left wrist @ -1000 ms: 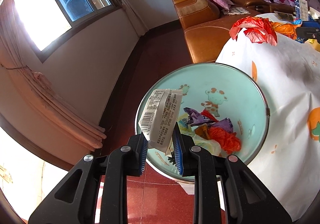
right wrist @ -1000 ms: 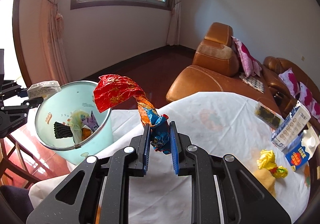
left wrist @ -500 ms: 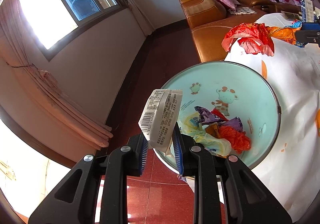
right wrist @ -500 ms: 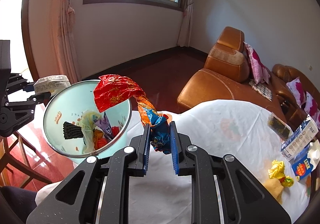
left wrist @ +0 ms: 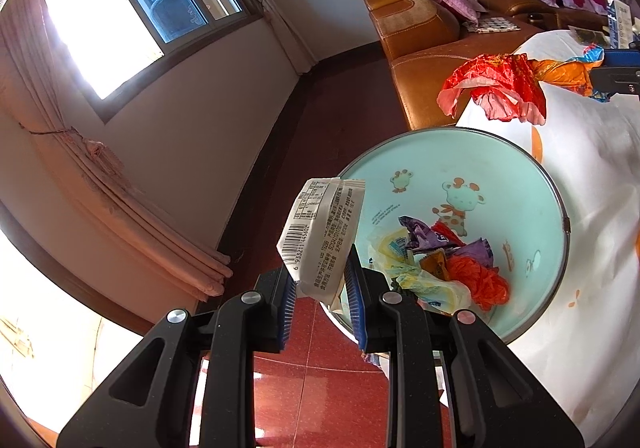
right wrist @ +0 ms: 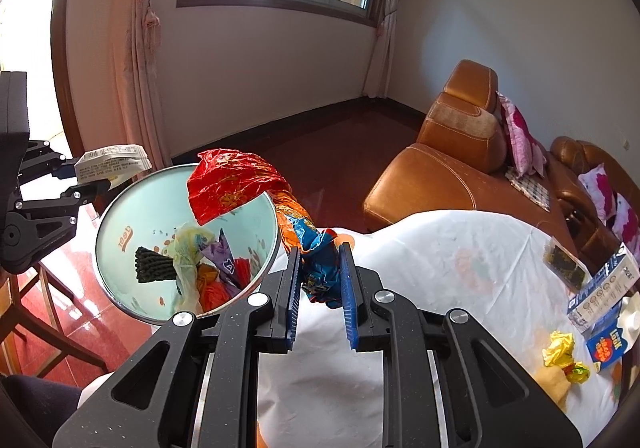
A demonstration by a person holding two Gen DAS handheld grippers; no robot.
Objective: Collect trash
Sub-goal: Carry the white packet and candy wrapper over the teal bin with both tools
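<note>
The table point(right wrist: 460, 248), under its white printed cloth, spreads out past the right jaws, and the pale green trash bin point(left wrist: 472, 168) sits against its edge, out in front of both pairs of jaws. The bin already holds a heap of crumpled wrappers and a yellowish plastic bag.

The right gripper point(right wrist: 319, 284) has its jaws closed on the twisted blue end of a long red and orange foil wrapper point(right wrist: 232, 184). The red end fans out ahead of and above the jaws, reaching over the near rim of the bin — the clamped end is back over the table.

The left gripper point(left wrist: 320, 288) has its jaws pinched on the lower end of a white snack packet point(left wrist: 324, 232) with a barcode. The packet stands up from between the jaws, over the bin's rim on that side rather than squarely above the opening.

So both hands look to be at the drop-off step. Next, I'd judge, each pair of jaws needs to come further over the bin's mouth before opening — the foil one especially, since its tail could drape on the rim and slide outside.

Off to the right of the right jaws, cartons point(right wrist: 600, 288) and a crumpled yellow wrapper point(right wrist: 560, 348) wait on the table.
</note>
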